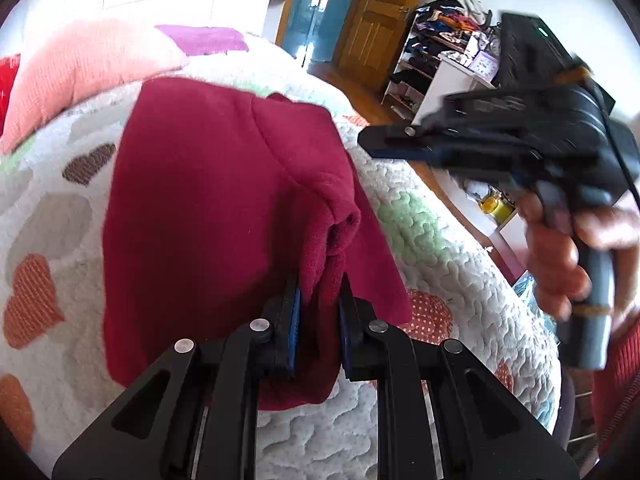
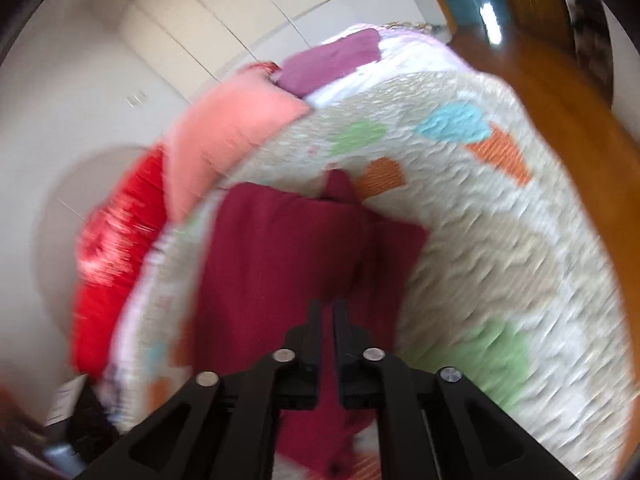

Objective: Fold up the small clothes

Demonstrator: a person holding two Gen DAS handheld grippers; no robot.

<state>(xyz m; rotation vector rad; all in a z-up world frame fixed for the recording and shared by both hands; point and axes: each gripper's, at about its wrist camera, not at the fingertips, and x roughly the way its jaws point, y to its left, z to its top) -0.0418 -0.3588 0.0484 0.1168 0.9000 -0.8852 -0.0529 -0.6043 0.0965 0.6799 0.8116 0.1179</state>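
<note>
Left tool [image 1: 319, 322] around garment [image 1: 208, 208] fold

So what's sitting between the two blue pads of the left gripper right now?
A bunched fold of the dark red fleece garment sits between the pads of the left gripper, which clamp it above the heart-patterned quilt. The left wrist view shows it.

One dark red garment [image 1: 208, 208] lies on one heart-patterned quilt [image 1: 440, 240]. Beyond the garment on that quilt are one pink pillow [image 1: 80, 76], one purple cloth [image 1: 200, 38] and one bright red cushion [image 2: 116, 264]. Two grippers show: left gripper [image 1: 318, 320], right gripper [image 1: 372, 142].
</note>
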